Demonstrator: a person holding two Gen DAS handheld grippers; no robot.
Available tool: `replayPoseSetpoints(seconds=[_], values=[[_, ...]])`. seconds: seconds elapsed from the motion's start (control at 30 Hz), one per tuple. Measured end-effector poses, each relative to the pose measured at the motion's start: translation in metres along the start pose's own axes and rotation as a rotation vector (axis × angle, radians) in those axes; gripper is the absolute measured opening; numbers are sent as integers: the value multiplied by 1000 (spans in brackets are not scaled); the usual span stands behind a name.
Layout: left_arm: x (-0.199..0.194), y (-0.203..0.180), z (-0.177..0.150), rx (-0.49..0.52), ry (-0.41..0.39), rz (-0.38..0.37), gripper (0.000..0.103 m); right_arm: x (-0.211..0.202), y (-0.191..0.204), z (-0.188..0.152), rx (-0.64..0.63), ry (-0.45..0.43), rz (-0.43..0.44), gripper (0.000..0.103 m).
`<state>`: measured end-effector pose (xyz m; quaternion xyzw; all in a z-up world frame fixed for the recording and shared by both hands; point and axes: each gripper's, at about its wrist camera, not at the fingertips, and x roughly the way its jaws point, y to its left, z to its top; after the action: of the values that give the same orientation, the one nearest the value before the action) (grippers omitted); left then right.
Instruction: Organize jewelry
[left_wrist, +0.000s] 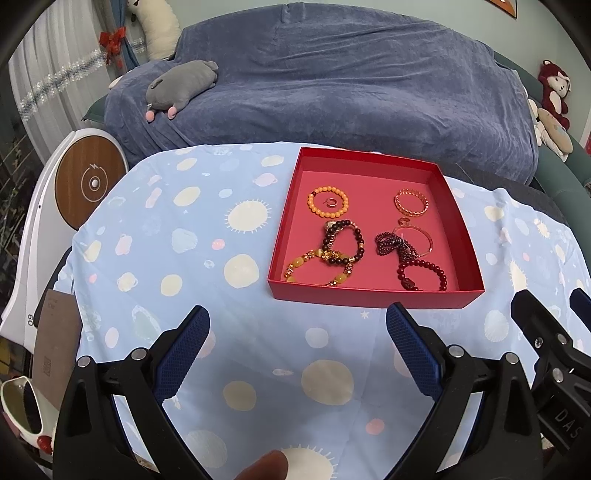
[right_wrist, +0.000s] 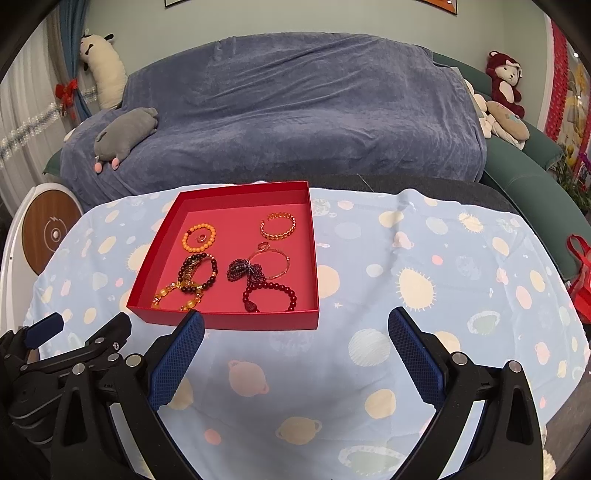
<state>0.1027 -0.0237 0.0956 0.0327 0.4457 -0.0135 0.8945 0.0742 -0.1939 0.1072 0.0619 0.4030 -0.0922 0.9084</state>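
A shallow red box (left_wrist: 373, 298) (right_wrist: 229, 320) sits on a light blue cloth with planet prints. Inside it lie several bracelets: an orange bead one (left_wrist: 328, 202) (right_wrist: 198, 237), a gold openwork cuff (left_wrist: 410, 201) (right_wrist: 278, 226), a dark brown bead one (left_wrist: 345, 242) (right_wrist: 195, 275), a yellow stone one (left_wrist: 314, 268) (right_wrist: 173, 293), a dark red bead one (left_wrist: 424, 275) (right_wrist: 271, 295) and a thin rose-gold bangle (left_wrist: 415, 232) (right_wrist: 271, 262). My left gripper (left_wrist: 297, 325) stands open just before the box's front wall. My right gripper (right_wrist: 295, 328) is open at the box's front right corner. Both hold nothing.
A sofa under a blue-grey cover (left_wrist: 332, 81) (right_wrist: 295, 103) stands behind the table, with a grey plush (left_wrist: 181, 86) (right_wrist: 123, 134) on it. A white stand with a round wooden top (left_wrist: 88, 182) (right_wrist: 50, 230) is at the left. White sunglasses (left_wrist: 22, 410) lie low left.
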Motion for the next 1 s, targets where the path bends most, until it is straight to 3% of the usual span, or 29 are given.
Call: replayPoseSetpoints(seconds=[1.0], values=[[3,2,5,-34,-3,4,92,2,4,7,-13,1,11,96]])
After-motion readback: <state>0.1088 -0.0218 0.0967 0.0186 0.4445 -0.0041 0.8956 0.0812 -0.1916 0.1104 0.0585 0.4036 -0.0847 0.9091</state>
